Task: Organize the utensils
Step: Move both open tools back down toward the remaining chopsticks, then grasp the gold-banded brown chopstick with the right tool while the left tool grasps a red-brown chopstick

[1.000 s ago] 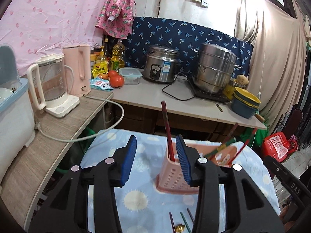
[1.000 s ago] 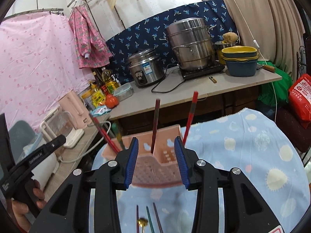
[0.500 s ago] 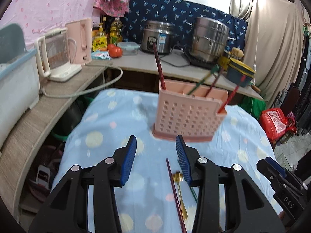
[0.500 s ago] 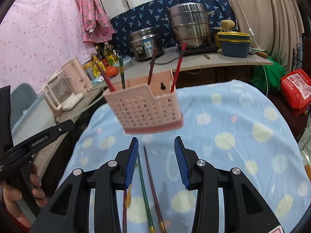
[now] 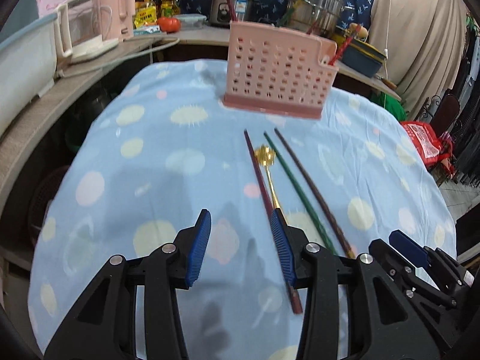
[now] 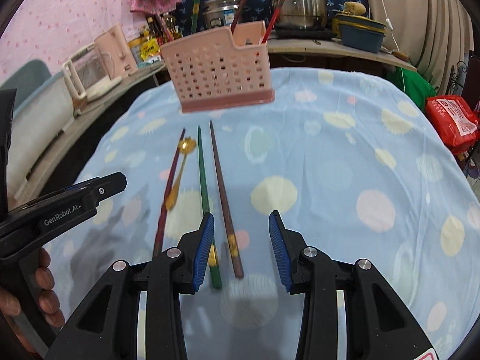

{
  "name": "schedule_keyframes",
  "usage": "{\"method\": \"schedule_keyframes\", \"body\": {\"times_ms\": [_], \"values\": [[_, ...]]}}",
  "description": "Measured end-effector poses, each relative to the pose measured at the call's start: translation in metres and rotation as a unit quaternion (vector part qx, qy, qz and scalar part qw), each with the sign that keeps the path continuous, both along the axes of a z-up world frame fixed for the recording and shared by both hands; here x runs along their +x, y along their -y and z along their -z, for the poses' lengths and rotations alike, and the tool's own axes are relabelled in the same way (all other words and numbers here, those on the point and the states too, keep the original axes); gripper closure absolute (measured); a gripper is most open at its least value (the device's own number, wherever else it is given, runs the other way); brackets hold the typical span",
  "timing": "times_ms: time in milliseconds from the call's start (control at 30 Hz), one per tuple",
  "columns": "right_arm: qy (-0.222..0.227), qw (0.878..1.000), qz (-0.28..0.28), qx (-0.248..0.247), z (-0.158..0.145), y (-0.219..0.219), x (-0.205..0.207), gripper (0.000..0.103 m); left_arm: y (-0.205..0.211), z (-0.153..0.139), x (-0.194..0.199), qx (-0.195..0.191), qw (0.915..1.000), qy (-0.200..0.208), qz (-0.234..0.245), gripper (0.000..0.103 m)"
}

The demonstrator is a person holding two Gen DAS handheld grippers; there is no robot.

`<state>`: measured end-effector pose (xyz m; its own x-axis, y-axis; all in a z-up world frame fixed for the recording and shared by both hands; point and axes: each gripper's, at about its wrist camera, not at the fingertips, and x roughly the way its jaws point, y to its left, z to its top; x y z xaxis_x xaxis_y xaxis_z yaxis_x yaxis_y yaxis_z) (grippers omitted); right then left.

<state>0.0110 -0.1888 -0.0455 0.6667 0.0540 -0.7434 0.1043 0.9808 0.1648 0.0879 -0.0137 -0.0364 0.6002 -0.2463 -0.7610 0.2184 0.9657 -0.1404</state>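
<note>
A pink perforated utensil holder (image 5: 277, 72) (image 6: 219, 67) stands at the far side of the blue spotted cloth, with several chopsticks upright in it. In front of it lie a dark red chopstick (image 5: 261, 186) (image 6: 169, 184), a gold spoon (image 5: 267, 165) (image 6: 180, 168), a green chopstick (image 5: 295, 186) (image 6: 202, 180) and a brown chopstick (image 5: 312, 186) (image 6: 222, 186). My left gripper (image 5: 240, 246) is open and empty, just left of the red chopstick. My right gripper (image 6: 241, 247) is open and empty over the near ends of the green and brown chopsticks.
The cloth-covered table (image 5: 135, 165) (image 6: 345, 165) drops off at its rounded edges. Behind it a counter holds a kettle (image 5: 84, 33), a rice cooker (image 6: 222, 15), a steel pot (image 6: 297, 0) and stacked bowls (image 6: 360, 33). A red bag (image 6: 453, 123) sits on the right.
Both grippers have pulled back and tilted down. The holder now sits farther off and the loose chopsticks and spoon have come fully into view. Both stay open.
</note>
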Motion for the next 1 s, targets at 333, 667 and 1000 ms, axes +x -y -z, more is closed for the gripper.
{"method": "schedule_keyframes", "body": {"times_ms": [333,667,1000], "values": [[-0.027,1.000,0.001,-0.003,0.025,-0.006,-0.006,0.074,0.000,0.021,-0.029,-0.017,0.9996,-0.018,0.010,0.063],[-0.035,0.999,-0.002,-0.003,0.029,-0.007,-0.002,0.081,0.019,0.024,-0.039,-0.025,0.9987,-0.022,0.040,0.063],[-0.034,0.999,-0.005,-0.006,0.030,-0.010,0.000,0.087,0.021,0.039,-0.035,-0.027,0.9979,-0.042,0.041,0.063]]}}
